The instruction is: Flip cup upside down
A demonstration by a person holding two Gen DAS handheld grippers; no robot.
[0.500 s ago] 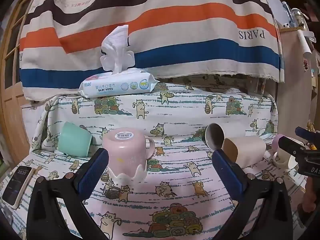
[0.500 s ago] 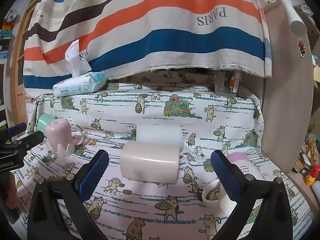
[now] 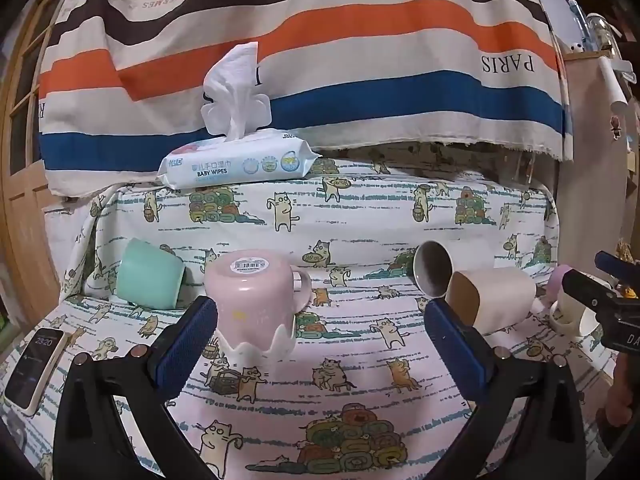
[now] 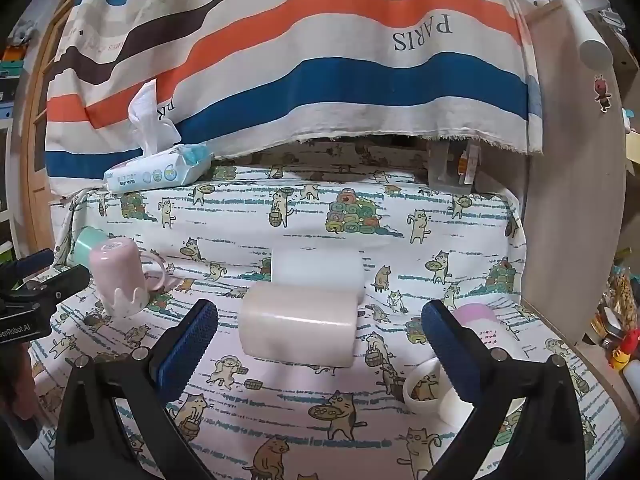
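Observation:
A pink mug [image 3: 256,300] stands upside down on the cat-print cloth, barcode sticker on top; it also shows in the right wrist view [image 4: 120,280]. My left gripper [image 3: 320,340] is open and empty, its left finger [image 3: 184,344] just in front of the mug. A beige cup [image 4: 298,324] lies on its side between the fingers of my open right gripper [image 4: 320,344]; it also shows in the left wrist view [image 3: 492,300]. A white cup [image 4: 318,268] lies on its side behind it. A mint cup [image 3: 150,274] lies on its side at the left.
A baby wipes pack [image 3: 236,164] sits on the raised ledge at the back under a striped cloth. A phone [image 3: 34,368] lies at the left edge. A pink-and-white cup [image 4: 452,372] lies at the right near a wooden panel [image 4: 572,200].
Both grippers have moved slightly; the cups have not moved.

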